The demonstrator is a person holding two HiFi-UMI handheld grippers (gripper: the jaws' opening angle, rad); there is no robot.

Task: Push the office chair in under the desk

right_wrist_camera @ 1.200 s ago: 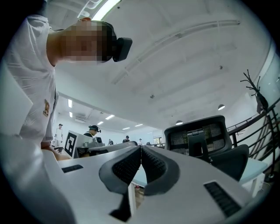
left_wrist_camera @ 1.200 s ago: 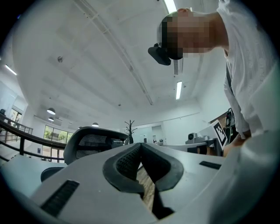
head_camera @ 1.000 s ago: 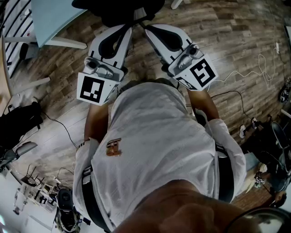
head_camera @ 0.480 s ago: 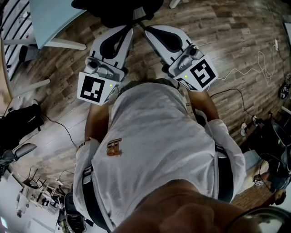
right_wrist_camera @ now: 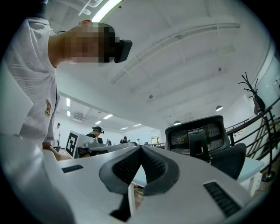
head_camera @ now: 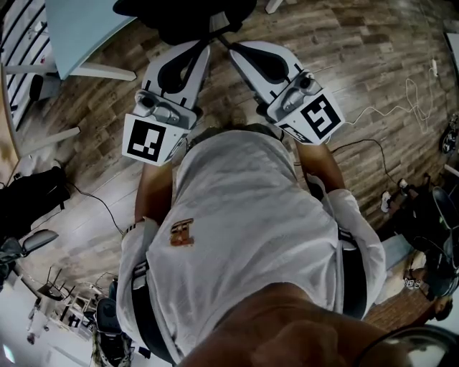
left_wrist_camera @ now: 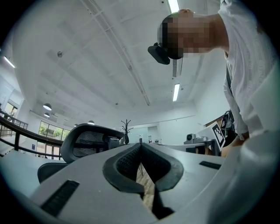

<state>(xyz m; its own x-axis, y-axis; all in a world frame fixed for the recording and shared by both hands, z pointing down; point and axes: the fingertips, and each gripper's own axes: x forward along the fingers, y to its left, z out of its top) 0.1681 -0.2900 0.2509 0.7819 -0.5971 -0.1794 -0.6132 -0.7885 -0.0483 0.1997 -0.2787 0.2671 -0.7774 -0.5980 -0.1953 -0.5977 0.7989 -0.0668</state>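
Observation:
The black office chair (head_camera: pixel 188 16) stands at the top edge of the head view, beside the corner of the pale blue desk (head_camera: pixel 79 25). Both grippers point at it from just short of its near side; whether they touch it I cannot tell. My left gripper (head_camera: pixel 204 44) is shut with nothing between its jaws, and my right gripper (head_camera: pixel 232 44) is shut and empty too. In the left gripper view the chair's mesh back (left_wrist_camera: pixel 87 141) rises left of my left gripper (left_wrist_camera: pixel 140 145). In the right gripper view the chair (right_wrist_camera: pixel 200 136) stands upright to the right of my right gripper (right_wrist_camera: pixel 141 148).
White desk legs (head_camera: pixel 97 70) run along the wood floor at the left. A black bag (head_camera: pixel 29 195) lies at the left and a white cable (head_camera: pixel 405 100) trails at the right. More gear sits at the right edge (head_camera: pixel 430 236). People work far off (right_wrist_camera: pixel 97 130).

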